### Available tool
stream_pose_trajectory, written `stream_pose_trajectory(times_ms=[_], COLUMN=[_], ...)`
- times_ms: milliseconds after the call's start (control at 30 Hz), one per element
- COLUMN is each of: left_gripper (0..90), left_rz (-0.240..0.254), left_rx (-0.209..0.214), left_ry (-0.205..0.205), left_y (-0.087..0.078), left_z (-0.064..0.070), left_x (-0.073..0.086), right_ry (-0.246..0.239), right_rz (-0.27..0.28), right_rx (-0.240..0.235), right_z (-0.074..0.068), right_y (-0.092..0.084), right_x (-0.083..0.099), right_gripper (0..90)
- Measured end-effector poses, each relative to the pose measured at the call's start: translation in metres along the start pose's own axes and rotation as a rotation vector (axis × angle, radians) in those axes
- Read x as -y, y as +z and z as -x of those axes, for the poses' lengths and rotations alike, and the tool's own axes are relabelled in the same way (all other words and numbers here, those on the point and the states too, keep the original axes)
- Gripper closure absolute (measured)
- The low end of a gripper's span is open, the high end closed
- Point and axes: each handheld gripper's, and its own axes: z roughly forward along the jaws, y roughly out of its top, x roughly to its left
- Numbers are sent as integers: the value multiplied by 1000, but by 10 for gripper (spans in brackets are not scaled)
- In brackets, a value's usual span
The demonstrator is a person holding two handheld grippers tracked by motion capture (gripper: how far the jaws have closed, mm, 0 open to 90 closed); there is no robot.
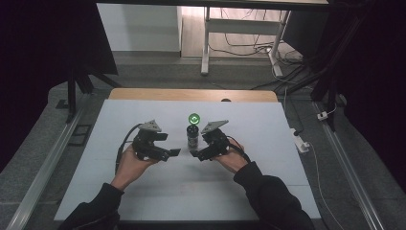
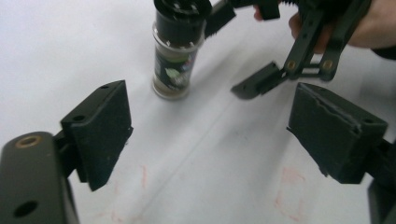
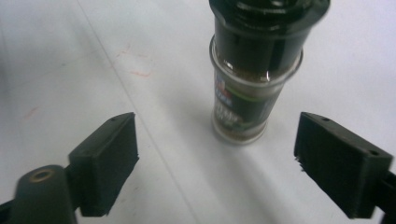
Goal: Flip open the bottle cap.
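A small spice jar with a black grinder top and a dark label stands upright mid-table. My left gripper is just to its left, open, with nothing between its jaws. In the left gripper view the jar stands ahead and a little left of the open gripper, well apart from it. My right gripper is close on the jar's right, open. In the right gripper view the jar stands just beyond the wide gap of that gripper, untouched. The right gripper also appears across the jar in the left gripper view.
A small glowing green ring lies on the white table just behind the jar. A wooden strip runs along the far edge. Beyond it are table legs and cables on the floor. Faint red marks stain the tabletop.
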Motion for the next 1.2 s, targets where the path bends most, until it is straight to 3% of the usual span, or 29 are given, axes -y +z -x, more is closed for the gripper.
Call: stream_pose_trajectory(times_ms=[100, 367, 633, 767, 1000, 1200], left_gripper=[110, 53, 25, 19, 0, 0], left_rz=[-8, -4, 5, 23, 49, 68], left_rx=[17, 19, 47, 62, 29, -5], left_ry=[-12, -25, -56, -74, -84, -99], left_y=[-4, -19, -32, -41, -60, -78], left_z=[2, 7, 9, 10, 14, 17], left_x=[6, 19, 31, 39, 54, 70], right_ry=[35, 62, 73, 80, 101, 122], right_rz=[-12, -27, 21, 43, 67, 94], right_rx=[-11, -29, -48, -31, -24, 14], right_z=[-1, -11, -23, -28, -30, -32], right_y=[-4, -19, -39, -53, -76, -97], right_x=[2, 9, 18, 25, 38, 50], right_gripper=[69, 58, 0, 0, 0, 0])
